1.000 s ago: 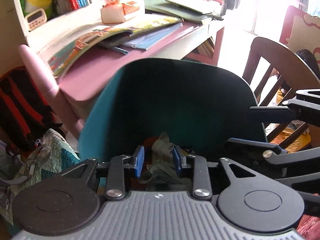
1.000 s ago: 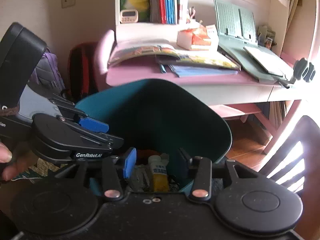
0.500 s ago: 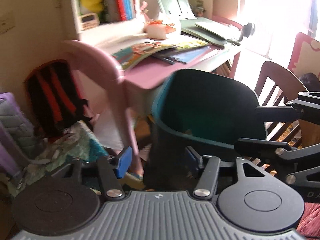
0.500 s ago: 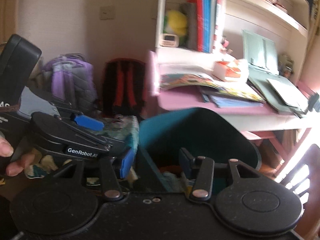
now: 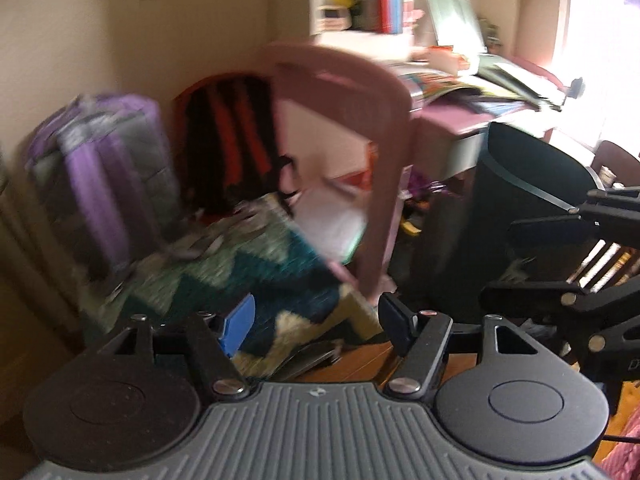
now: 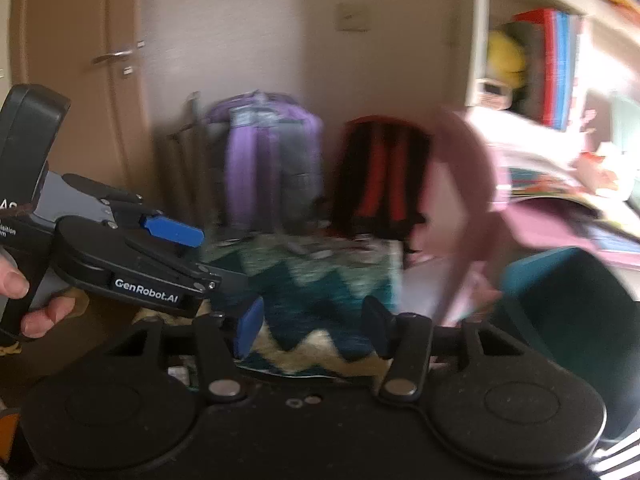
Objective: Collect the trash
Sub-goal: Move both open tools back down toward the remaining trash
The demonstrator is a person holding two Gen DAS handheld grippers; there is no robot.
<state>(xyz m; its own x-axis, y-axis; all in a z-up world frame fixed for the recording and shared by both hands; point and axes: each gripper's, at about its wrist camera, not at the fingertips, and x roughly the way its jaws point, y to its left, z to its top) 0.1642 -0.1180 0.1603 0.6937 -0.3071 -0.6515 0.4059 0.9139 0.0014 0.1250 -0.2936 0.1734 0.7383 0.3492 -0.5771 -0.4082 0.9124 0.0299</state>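
Left gripper gaping, nothing between its blue pads, jaws just opened wider; aimed down at a zigzag-patterned rug, well left of the teal bin. Right gripper likewise spread and empty, jaws also just widened, hovering over the same rug with the bin at far right. Seen again from the right wrist: left gripper side-on at left of frame, gripped by a hand cut off by the edge, only fingertips showing.

Bin upright, long axis vertical, mouth facing up; standing on the floor just right of the pink chair and in front of the pink desk. From the left wrist only its dark outer wall and rim readable, contents hidden; partly masked by the right gripper's black linkage crossing in front. From the right wrist, bin clipped by the frame edge, inside lost in shadow. No trash distinguishable in either view.

Everything left of the bin smeared by motion blur: purple bag and red-and-black backpack against the wall, outlines only. Books and papers on the desk beyond the bin washed out by window glare. Shelf above the desk holding a yellow toy, details unreadable.
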